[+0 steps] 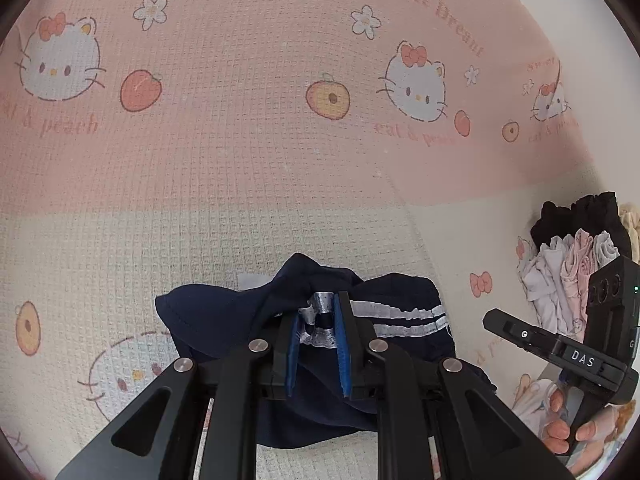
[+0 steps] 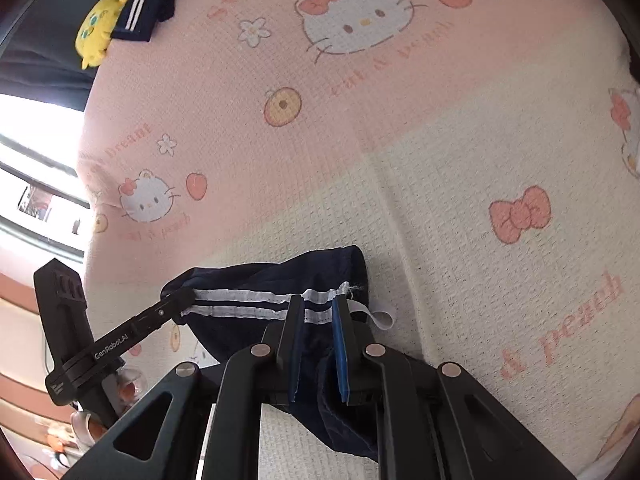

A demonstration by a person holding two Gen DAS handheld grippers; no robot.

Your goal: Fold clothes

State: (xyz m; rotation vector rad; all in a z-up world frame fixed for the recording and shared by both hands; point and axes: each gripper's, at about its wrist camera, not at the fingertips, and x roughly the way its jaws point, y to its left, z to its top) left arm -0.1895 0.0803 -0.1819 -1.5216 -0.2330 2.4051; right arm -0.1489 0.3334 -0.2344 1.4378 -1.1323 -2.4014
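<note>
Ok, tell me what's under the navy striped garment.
The navy striped garment lies on the pink and cream cat-print bedspread, visible all around it. Whatever lies directly beneath the bunched fabric is covered.

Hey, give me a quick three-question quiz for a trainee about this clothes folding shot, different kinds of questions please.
1. True or false: both tools grip the navy garment.
2. What lies under the garment? A) wooden table B) cat-print blanket C) tiled floor
3. Fill in: the garment's stripes are ____.

Key:
1. True: the left tool and the right tool each pinch its white-striped edge.
2. B, the pink and cream blanket.
3. White.
</note>
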